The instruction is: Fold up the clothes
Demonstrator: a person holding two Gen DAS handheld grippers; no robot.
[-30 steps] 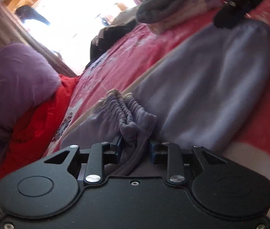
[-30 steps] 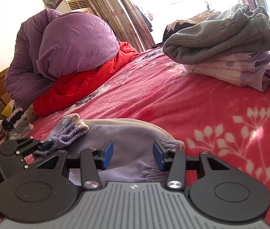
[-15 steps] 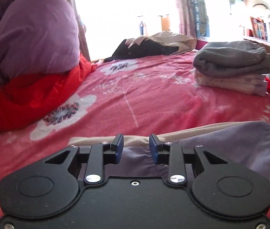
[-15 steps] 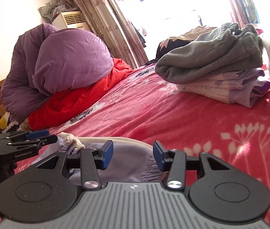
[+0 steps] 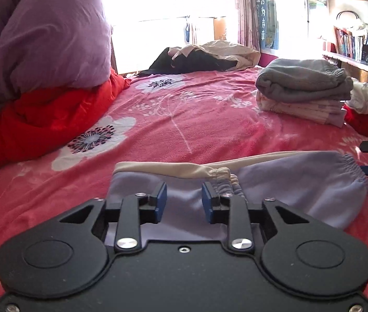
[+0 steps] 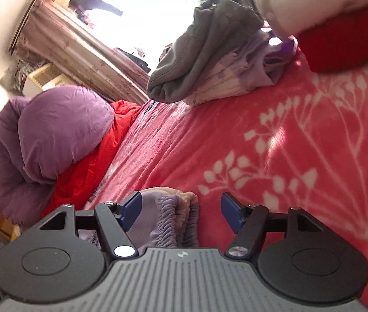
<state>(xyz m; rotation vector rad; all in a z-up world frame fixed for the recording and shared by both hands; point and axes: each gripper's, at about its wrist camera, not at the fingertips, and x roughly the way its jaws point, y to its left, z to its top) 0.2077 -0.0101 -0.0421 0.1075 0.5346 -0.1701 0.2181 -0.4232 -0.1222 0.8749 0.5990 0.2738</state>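
Two hand-held grippers, left hand-held gripper (image 5: 184, 199) and right hand-held gripper (image 6: 180, 212), jaws opening, one lilac garment (image 5: 301, 184) lying between, unpressed

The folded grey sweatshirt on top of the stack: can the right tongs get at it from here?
Probably yes. The right tongs, jaws opening over the lilac trousers' gathered waistband, face bare pink floral blanket up to the folded grey sweatshirt; nothing lies between, though it needs a reach.

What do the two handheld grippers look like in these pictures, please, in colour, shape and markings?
The left gripper has a smooth matte black body with two round raised discs, silver pivot screws, black linkage arms and blue finger pads. The right gripper has the same black discs, linkages and blue pads, but its centre is a grey ribbed plate with a small white logo. No cables, sleeves or hands show.
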